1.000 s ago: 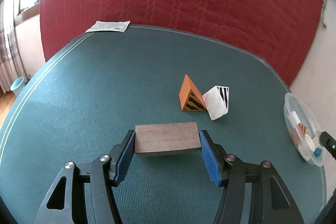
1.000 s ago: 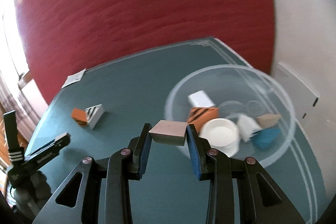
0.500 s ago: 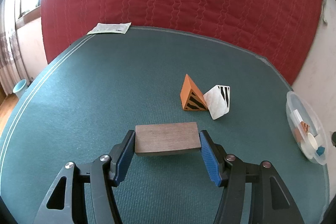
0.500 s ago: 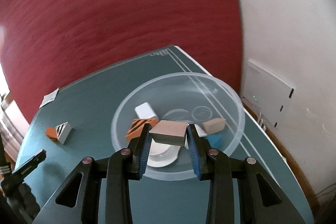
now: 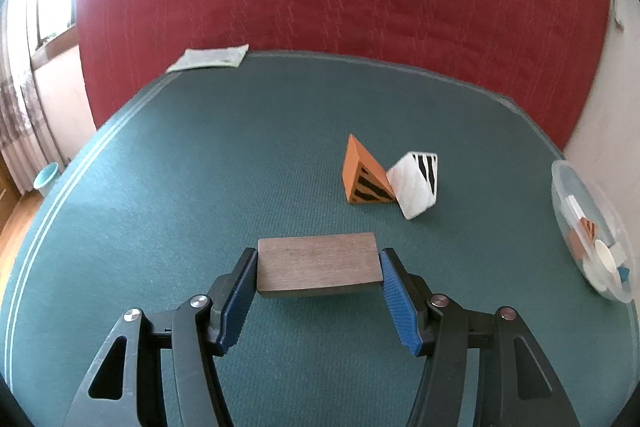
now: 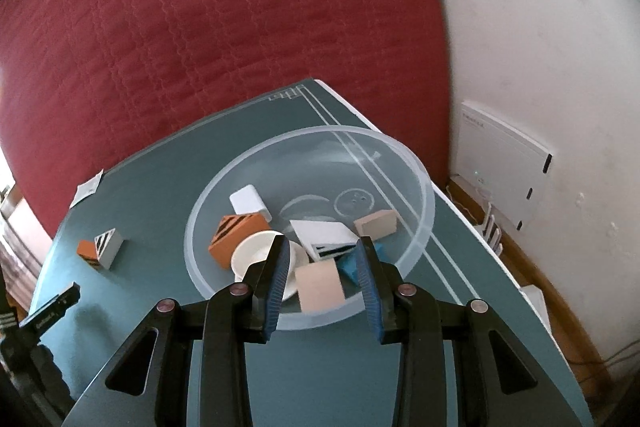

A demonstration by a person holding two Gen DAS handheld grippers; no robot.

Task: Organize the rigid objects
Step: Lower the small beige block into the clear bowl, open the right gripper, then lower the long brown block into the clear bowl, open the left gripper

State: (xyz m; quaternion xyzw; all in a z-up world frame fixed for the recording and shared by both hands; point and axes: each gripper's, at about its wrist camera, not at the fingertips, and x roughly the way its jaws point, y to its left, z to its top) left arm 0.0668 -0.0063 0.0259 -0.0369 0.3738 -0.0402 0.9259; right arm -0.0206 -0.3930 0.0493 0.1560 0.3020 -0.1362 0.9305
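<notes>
Presently: clear bowl point(image 6: 424, 183) holds several pieces; right gripper point(image 6: 322, 241), jaws narrowly parted, beige block point(image 6: 320, 287) loose between them at bowl's six o'clock; left gripper point(image 5: 318, 251) clamps wooden slab point(image 5: 318, 265); orange wedge point(image 5: 362, 173) and white wedge point(image 5: 414, 183), at slab's one o'clock, not yet stowed.

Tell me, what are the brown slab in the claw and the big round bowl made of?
Brown slab: probably wood, matte and unvarnished; faint grain streaks run along its top. Round bowl: looks like clear plastic, smooth and slightly frosted; the white stripes of the table show through its wall. Glass can't be ruled out.
</notes>
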